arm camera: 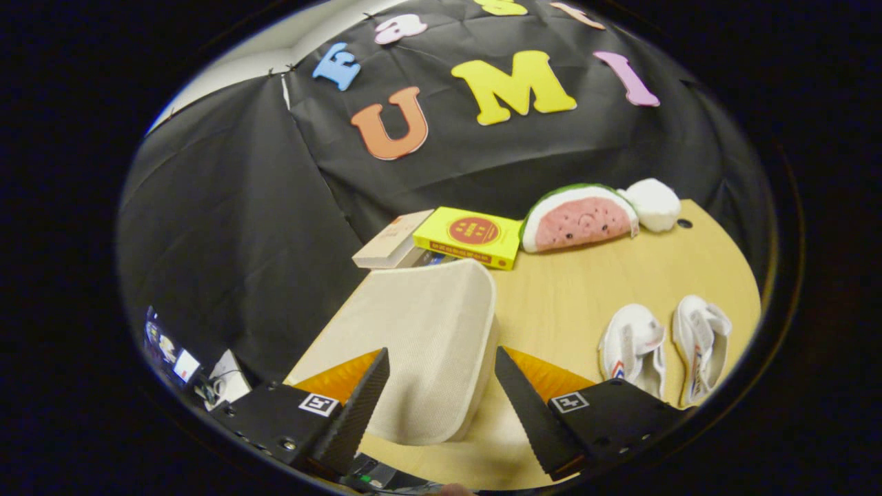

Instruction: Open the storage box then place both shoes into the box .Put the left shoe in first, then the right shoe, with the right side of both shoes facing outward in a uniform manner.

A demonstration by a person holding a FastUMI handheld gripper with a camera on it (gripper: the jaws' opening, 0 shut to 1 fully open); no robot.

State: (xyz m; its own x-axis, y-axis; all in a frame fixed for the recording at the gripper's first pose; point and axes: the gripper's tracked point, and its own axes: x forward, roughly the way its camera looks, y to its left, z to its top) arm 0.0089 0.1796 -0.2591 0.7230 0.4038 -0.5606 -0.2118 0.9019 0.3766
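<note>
Your hand-held gripper is spread wide, the cream storage box sitting between its fingers, near edge hidden behind them; lid looks closed. Two white shoes lie side by side on the worktop, beyond the right finger, apart from the box.

Cream woven storage box; white shoes; yellow book.

Cloth-walled recording booth; wooden table
</note>
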